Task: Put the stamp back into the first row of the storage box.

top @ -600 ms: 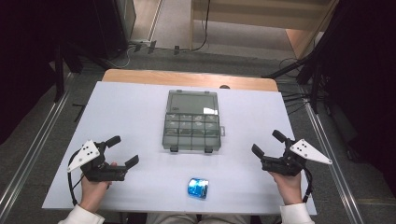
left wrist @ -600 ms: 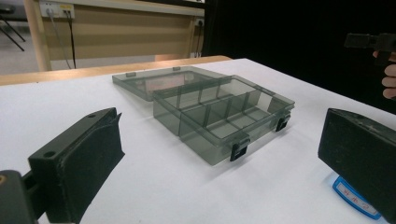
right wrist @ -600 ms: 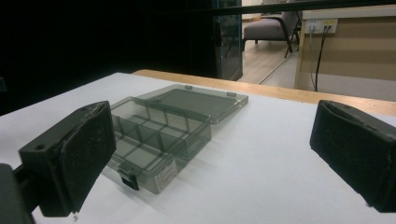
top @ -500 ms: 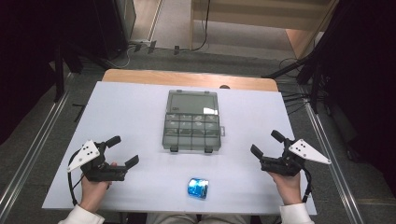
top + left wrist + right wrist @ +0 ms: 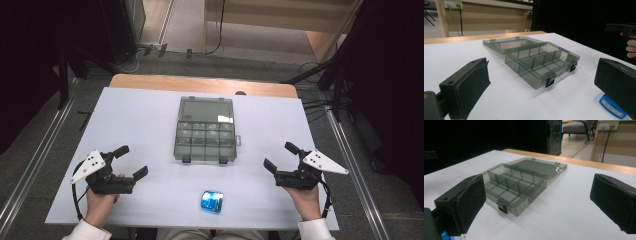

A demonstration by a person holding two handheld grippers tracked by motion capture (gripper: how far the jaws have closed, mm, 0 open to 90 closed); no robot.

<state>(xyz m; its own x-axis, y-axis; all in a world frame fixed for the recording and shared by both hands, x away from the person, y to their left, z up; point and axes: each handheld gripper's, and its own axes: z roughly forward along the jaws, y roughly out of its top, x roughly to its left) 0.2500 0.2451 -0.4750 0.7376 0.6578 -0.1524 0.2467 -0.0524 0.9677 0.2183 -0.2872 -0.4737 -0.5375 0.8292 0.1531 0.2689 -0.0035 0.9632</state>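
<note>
A smoky clear compartment box (image 5: 205, 142) lies open at the table's middle, its lid (image 5: 207, 110) folded flat behind it and its compartments looking empty. A small shiny blue object (image 5: 212, 201) sits near the front edge, between the two hands. My left gripper (image 5: 134, 160) is open at the front left with nothing between its jaws. My right gripper (image 5: 277, 155) is open at the front right, also holding nothing. The left gripper view looks between the wide-apart jaws of the left gripper (image 5: 541, 87) at the box (image 5: 541, 65) and the blue object (image 5: 612, 107). The right gripper (image 5: 539, 200) faces the box (image 5: 511, 187).
The white table top (image 5: 140, 115) has a wooden strip (image 5: 200, 84) along its far edge. Metal rails (image 5: 35, 155) run along both sides of the table. The other hand's gripper (image 5: 621, 27) shows far off in the left gripper view.
</note>
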